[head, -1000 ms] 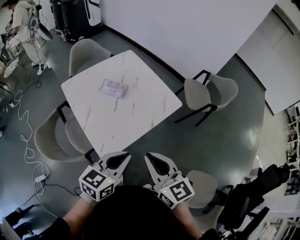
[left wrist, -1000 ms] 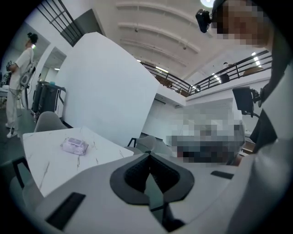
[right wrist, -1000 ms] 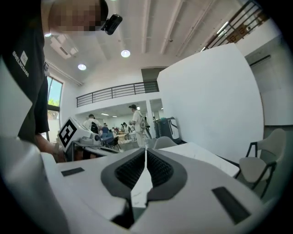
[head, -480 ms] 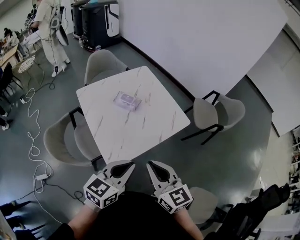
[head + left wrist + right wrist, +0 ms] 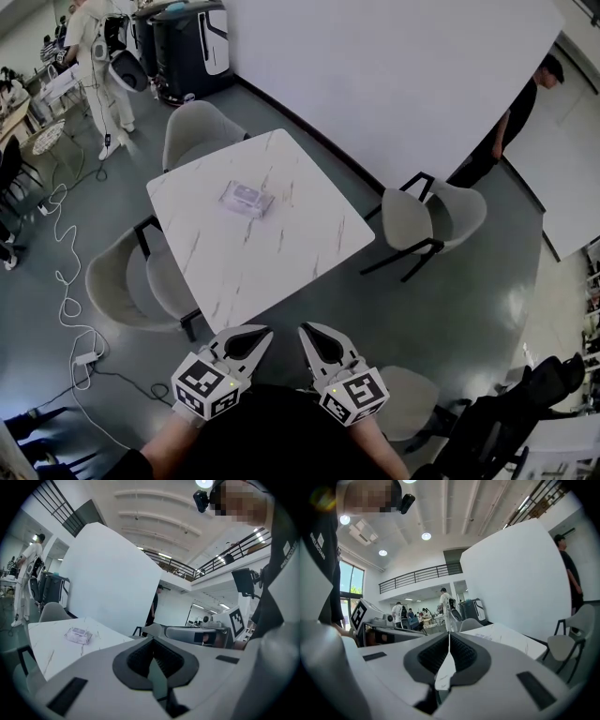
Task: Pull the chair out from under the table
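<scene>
Four chairs ring the white marble table (image 5: 281,253) in the head view. The left-hand chair (image 5: 117,286) has its seat tucked under the tabletop edge, and the far chair (image 5: 195,129) is pushed close on the opposite side. The right-hand chair (image 5: 427,217) stands clear of the table, and a fourth chair (image 5: 408,401) sits just beside the person's right arm. The left gripper (image 5: 266,331) and right gripper (image 5: 304,328) hover side by side short of the table's near corner, touching no chair. A white cable (image 5: 64,272) snakes over the floor just beside the left-hand chair. If that is the chair to be pulled, its legs would likely catch the cable and drag it. A small packet (image 5: 247,198) lies on the tabletop and could slide if the chair knocks the table.

In the left gripper view, the jaws are pressed together with nothing between them, and the table lies off to their left. Closed like this they cannot take a backrest, and opening late would likely end in a shove rather than a grip.

In the right gripper view, the jaws are likewise closed and empty, with the right-hand chair at the frame's edge. A bystander (image 5: 569,573) stands by the white wall not far beyond that chair, and would be in its path should it be dragged backward.
</scene>
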{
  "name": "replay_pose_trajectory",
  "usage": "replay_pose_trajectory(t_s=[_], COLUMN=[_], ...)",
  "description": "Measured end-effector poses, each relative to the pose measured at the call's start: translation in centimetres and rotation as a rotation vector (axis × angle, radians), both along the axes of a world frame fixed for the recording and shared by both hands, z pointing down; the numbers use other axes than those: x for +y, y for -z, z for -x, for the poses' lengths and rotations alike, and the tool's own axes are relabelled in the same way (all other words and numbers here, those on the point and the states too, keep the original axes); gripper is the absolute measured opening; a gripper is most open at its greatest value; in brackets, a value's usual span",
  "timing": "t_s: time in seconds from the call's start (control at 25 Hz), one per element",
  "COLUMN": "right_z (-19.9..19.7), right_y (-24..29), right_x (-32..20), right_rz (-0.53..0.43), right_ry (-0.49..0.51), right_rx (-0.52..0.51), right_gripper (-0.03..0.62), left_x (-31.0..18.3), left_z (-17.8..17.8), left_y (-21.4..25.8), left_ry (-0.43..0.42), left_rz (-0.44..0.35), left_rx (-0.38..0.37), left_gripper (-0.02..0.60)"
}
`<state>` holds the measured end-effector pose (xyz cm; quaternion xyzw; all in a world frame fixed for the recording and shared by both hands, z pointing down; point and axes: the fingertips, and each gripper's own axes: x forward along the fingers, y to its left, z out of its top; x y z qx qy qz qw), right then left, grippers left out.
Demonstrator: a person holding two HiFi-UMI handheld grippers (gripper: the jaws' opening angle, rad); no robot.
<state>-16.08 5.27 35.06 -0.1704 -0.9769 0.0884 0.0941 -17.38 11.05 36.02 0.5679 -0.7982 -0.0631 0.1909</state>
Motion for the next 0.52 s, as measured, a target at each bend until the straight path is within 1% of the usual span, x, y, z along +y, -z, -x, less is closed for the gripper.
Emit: replay_pose_trajectory(t_s=[0.08, 0.24, 0.52], right_z=[-0.4, -1.1, -1.9], right_y=[-0.2, -0.6, -0.4], right_x=[-0.2, -0.4, -0.8], right_rz=[0.012, 0.005, 0.002], right_ry=[-0.009, -0.016, -0.024], right_rx=[0.005, 0.014, 0.011], right_gripper=[0.018, 0.018, 0.018], left_x=[-0.2, -0.5, -1.2], left_z=[-0.4, -1.1, -1.6], left_y=[-0.2, -0.6, -0.5], left_ry=[-0.007, -0.023, -0.031], left_rz=[0.004, 0.007, 0.002], left_rx=[0.003, 0.019, 0.022], left_gripper=[0.005, 0.005, 0.005])
